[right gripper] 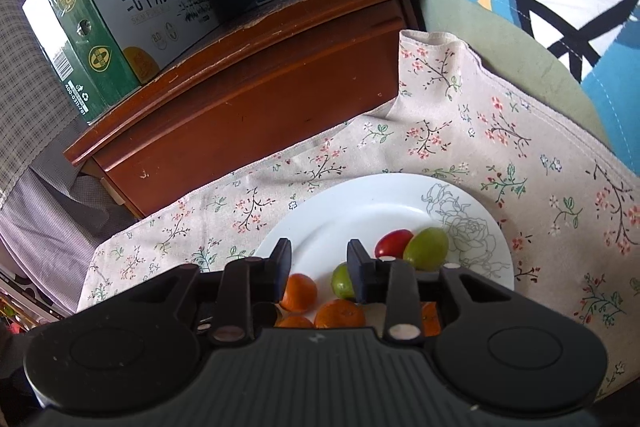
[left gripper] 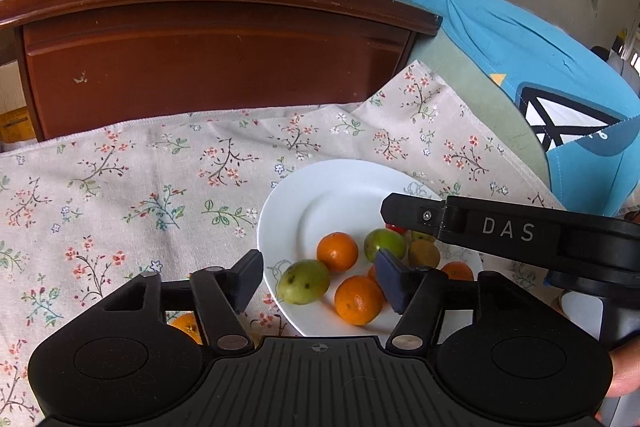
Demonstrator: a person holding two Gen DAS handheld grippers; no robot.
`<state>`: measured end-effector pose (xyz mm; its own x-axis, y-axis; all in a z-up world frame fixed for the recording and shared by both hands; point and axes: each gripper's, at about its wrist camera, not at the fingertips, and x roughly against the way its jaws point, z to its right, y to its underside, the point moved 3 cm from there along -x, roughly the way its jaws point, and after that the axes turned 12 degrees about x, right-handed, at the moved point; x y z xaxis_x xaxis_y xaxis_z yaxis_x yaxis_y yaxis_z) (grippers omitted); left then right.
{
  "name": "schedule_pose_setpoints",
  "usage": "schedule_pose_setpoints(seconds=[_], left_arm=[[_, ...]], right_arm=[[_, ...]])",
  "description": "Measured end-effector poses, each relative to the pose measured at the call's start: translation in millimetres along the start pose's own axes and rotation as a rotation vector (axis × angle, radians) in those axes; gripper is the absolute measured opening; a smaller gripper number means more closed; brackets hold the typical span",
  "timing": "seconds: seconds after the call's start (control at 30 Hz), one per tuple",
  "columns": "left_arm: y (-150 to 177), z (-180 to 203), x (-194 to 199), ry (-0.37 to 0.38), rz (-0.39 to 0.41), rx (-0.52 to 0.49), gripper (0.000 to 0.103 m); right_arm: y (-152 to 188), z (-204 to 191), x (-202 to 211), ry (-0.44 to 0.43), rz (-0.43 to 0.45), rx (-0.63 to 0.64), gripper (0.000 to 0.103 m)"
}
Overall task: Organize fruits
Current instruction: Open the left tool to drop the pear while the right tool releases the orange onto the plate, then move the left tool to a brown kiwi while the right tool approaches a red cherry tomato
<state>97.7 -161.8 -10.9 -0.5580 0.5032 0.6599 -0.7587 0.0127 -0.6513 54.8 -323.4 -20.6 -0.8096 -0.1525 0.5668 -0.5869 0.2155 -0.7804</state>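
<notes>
Both grippers hang over the white plate (left gripper: 304, 195) holding the fruit pile, fingers spread and empty. One stray orange (left gripper: 186, 327) sits off the plate on the floral cloth (left gripper: 120, 167), lower left of the left wrist frame, tucked under the left gripper (left gripper: 318, 277), so that's the nearer one. The right gripper (right gripper: 318, 273) hovers above the oranges and green fruits.

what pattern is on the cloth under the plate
Beige cloth with small floral sprigs: dark branches, pink-red blossoms, green leaves. Best seen in the right wrist view.
</notes>
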Motion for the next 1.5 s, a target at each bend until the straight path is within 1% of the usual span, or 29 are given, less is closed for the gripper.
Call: schedule_pose_setpoints(seconds=[0.03, 0.07, 0.13, 0.2, 0.27, 0.33, 0.4, 0.47, 0.57, 0.6, 0.7, 0.83, 0.87, 0.93, 1.07, 1.17, 1.27, 1.43, 1.5], left_arm=[[-1, 0, 2, -0.002, 0.003, -0.005, 0.063], [-2, 1, 4, -0.003, 0.007, -0.006, 0.063], [-5, 0, 11, -0.012, 0.015, -0.005, 0.067], [-6, -3, 17, -0.030, 0.016, -0.015, 0.072], [-6, -5, 23, -0.044, 0.005, -0.029, 0.072], [-6, -10, 31, -0.073, 0.002, -0.042, 0.074], [-8, -16, 39, -0.117, -0.002, -0.040, 0.082], [-9, -22, 48, -0.142, -0.003, -0.028, 0.083], [-10, -32, 63, -0.155, 0.003, -0.014, 0.085], [-10, -37, 68, -0.176, -0.001, -0.012, 0.087], [-7, -46, 79, -0.223, -0.004, -0.017, 0.087], [-6, -57, 93, -0.246, -0.011, -0.006, 0.090], [-6, -60, 97, -0.254, -0.006, -0.003, 0.092], [-5, -66, 102, -0.262, 0.007, 0.007, 0.094], [-4, -77, 105, -0.283, 0.014, 0.025, 0.094], [-2, -85, 102, -0.311, 0.000, 0.033, 0.094], [-1, -90, 101, -0.306, -0.014, 0.043, 0.094], [-1, -96, 100, -0.317, -0.009, 0.059, 0.094], [-1, -101, 98, -0.323, -0.011, 0.074, 0.094]], right_arm=[[0, 0, 1, 0.004, 0.002, -0.002, 0.034], [-1, 1, 1, 0.008, 0.004, -0.004, 0.038], [-1, 2, 3, 0.012, 0.008, -0.008, 0.043], [-2, 1, 3, 0.012, 0.007, -0.010, 0.045], [-3, 1, 4, 0.009, 0.006, -0.008, 0.049], [-2, -2, 6, 0.003, 0.007, -0.003, 0.051], [-3, -6, 8, -0.004, 0.007, 0.012, 0.054], [-3, -10, 11, -0.008, 0.009, 0.020, 0.061], [-2, -18, 13, -0.028, -0.003, 0.039, 0.067], [-1, -21, 13, -0.032, -0.008, 0.050, 0.068], [4, -34, 14, -0.045, -0.026, 0.100, 0.068], [15, -49, 14, -0.100, -0.055, 0.161, 0.073], [17, -53, 15, -0.113, -0.056, 0.175, 0.075], [21, -59, 15, -0.141, -0.061, 0.201, 0.076], [28, -68, 17, -0.205, -0.074, 0.246, 0.081], [32, -75, 16, -0.227, -0.081, 0.281, 0.082], [35, -78, 13, -0.256, -0.092, 0.291, 0.082], [44, -84, 5, -0.261, -0.112, 0.333, 0.083], [48, -86, 4, -0.278, -0.117, 0.343, 0.083]])
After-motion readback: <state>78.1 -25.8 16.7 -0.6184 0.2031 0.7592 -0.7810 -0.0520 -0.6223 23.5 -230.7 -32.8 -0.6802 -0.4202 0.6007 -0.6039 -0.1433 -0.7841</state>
